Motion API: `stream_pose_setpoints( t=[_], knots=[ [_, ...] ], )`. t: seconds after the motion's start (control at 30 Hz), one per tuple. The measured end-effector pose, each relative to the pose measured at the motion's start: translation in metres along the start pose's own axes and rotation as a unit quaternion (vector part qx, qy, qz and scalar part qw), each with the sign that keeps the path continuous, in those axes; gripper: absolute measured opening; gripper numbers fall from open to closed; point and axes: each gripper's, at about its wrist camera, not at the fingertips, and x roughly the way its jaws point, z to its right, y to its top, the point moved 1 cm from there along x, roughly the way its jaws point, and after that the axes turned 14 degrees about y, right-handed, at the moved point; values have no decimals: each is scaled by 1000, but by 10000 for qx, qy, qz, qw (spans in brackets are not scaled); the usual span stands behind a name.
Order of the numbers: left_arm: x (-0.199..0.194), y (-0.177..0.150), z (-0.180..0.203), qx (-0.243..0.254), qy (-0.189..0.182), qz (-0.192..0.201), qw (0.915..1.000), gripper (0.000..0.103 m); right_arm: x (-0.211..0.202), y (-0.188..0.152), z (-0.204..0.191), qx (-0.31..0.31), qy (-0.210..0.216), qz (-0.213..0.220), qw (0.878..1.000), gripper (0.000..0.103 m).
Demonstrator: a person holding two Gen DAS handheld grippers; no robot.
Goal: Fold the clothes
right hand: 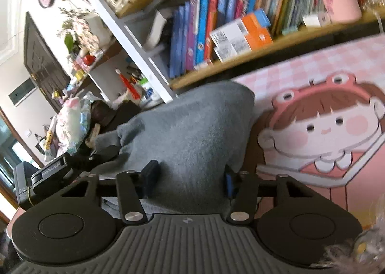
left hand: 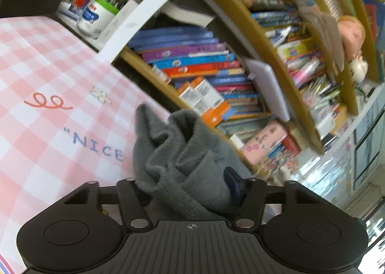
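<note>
Grey fleece garment (left hand: 182,153), seemingly one piece held at two places, hangs bunched between both tools above a pink checked tablecloth (left hand: 48,77). In the left wrist view, the cloth printed with "NICE" fills the left side; then comes the left gripper (left hand: 190,185), its jaws about half apart with a thick wad of fleece packed between them. One blue pad (left hand: 233,182) presses into the fabric, while the other is buried under folds, so I read this as a grip on the bunch, probably taken to lift a corner or edge clear of the table for the fold. To the right stands a crowded bookshelf (left hand: 216,69).

The right wrist view shows what the left one cannot: the left gripper's black body (right hand: 48,173) at the far left (with a cluttered sideboard behind), and the fleece stretching from there across to the right gripper (right hand: 190,182). Its jaws also stand about half apart, both dark pads (right hand: 151,173) bearing on a broad hump of fabric. Rightmost, a cartoon girl in a frog hat (right hand: 320,125) is printed on the cloth, a part the left camera never sees.
</note>
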Motion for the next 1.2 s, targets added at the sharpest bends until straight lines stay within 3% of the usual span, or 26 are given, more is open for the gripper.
stream_pose_setpoints(
  t=[0.13, 0.37, 0.57, 0.67, 0.8, 0.87, 1.13, 1.2],
  knots=[
    [3, 1, 0, -6, 38, -56, 10000, 55, 2, 0, 3, 92, -12, -50, 9999, 50],
    [11, -1, -3, -67, 145, -324, 9993, 72, 4, 0, 20, 659, 49, -70, 9978, 62],
    [15, -3, -4, -68, 176, -442, 9988, 75, 10, 0, 28, 913, 115, -119, 9957, 68],
    [15, -3, -3, -36, 175, -437, 9989, 73, 12, 0, 28, 948, 121, -138, 9953, 68],
    [13, -4, 1, 88, 152, -351, 9992, 68, 11, 0, 23, 762, 80, -135, 9970, 52],
    [13, -4, 2, 99, 142, -350, 9992, 66, 10, 1, 19, 622, 40, -146, 9979, 50],
    [13, -3, 2, 91, 117, -393, 9991, 67, 10, -1, 16, 508, -16, -186, 9985, 51],
    [14, -3, 1, 65, 116, -412, 9991, 67, 11, 0, 18, 553, -7, -183, 9983, 55]
  ],
)
